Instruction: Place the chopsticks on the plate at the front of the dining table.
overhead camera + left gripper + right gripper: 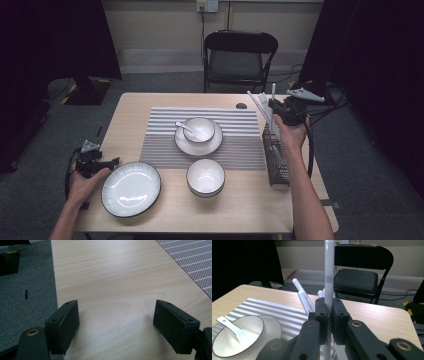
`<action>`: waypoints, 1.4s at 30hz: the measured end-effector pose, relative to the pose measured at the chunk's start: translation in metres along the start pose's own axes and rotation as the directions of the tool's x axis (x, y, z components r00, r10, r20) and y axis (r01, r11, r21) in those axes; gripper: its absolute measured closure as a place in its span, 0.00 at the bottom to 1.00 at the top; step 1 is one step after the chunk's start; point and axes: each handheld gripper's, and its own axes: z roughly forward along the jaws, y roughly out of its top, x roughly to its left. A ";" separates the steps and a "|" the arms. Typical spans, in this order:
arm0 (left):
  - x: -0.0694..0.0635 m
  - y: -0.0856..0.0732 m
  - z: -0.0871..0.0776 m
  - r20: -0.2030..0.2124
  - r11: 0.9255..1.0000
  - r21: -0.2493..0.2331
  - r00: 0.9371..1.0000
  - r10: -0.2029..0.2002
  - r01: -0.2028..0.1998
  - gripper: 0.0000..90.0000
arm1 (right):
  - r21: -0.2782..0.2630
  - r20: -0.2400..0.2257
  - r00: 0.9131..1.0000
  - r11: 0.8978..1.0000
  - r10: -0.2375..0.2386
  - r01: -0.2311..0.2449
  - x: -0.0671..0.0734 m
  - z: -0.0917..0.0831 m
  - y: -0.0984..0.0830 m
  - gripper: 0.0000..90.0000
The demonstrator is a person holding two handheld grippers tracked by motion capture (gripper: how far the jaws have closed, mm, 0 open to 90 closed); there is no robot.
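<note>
My right gripper (274,107) (328,308) is shut on a white chopstick (273,92) (329,270), which it holds upright above the far end of a black wire utensil rack (276,161). Other white chopsticks (257,104) (302,294) lean out of the rack just left of it. My left gripper (113,161) (116,307) hovers open over bare wood near the table's left edge, beside a large white plate (131,188). Nothing is between its jaws.
On the striped placemat (165,135) (197,260) stands a bowl (199,129) (239,337) on a saucer, with a white spoon (186,128) (232,329) in it. An empty bowl (205,176) sits at the front centre. A black folding chair (239,55) (359,277) stands behind the table.
</note>
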 end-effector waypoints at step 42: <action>0.000 0.000 0.000 -0.002 1.000 0.000 1.000 -0.003 0.003 0.23 | -0.083 -0.026 0.999 0.996 -0.047 0.045 0.011 -0.024 0.028 0.95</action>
